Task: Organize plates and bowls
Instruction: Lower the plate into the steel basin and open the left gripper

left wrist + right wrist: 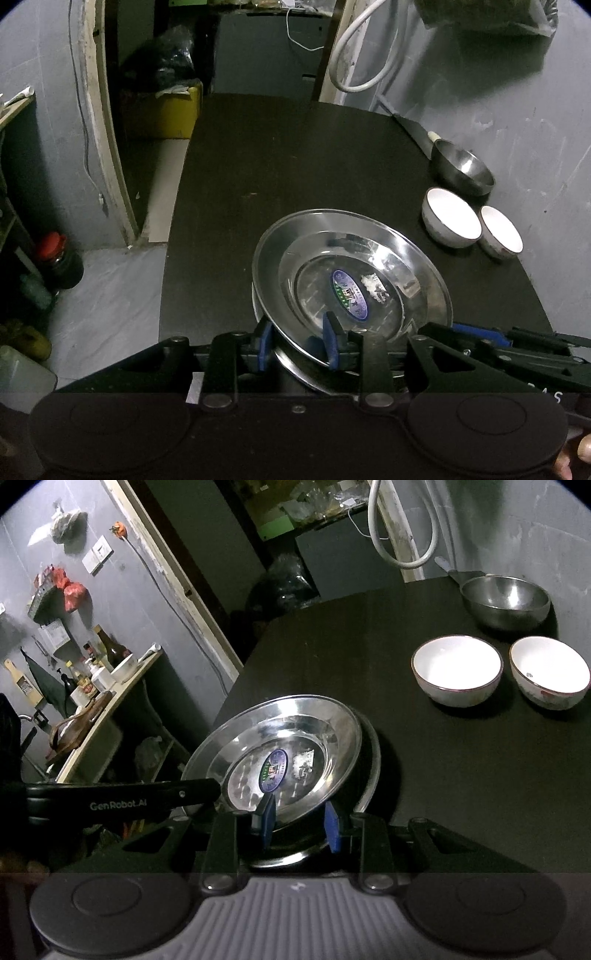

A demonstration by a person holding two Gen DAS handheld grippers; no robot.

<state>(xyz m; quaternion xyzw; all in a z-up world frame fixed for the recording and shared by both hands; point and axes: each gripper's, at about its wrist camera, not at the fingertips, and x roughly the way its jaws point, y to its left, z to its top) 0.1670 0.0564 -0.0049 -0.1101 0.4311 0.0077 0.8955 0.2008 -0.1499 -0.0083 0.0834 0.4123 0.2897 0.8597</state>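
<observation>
Dark, almost black wood is what the counter [280, 177] looks like, and it takes up most of both views. Next biggest is the shiny steel plate [351, 266], tilted, with its near rim lifted and a blue oval sticker in the middle; a second steel rim [373, 771] peeks out right under it, so it looks like it sits on another plate.

Over by the grey wall there's a steel bowl [506, 602] at the back, then two white bowls [457, 670] side by side in front of it, close together but not touching, all well apart from the plate.

The left hand-held gripper [297, 341] has its blue pads either side of the plate's near rim with a narrow gap; I can't tell if the pads actually press on it. The right hand-held gripper [300, 823] is set just as narrow, straddling the same edge from the other side, one pad over the dish and one below the rim, looks clamped on it.
</observation>
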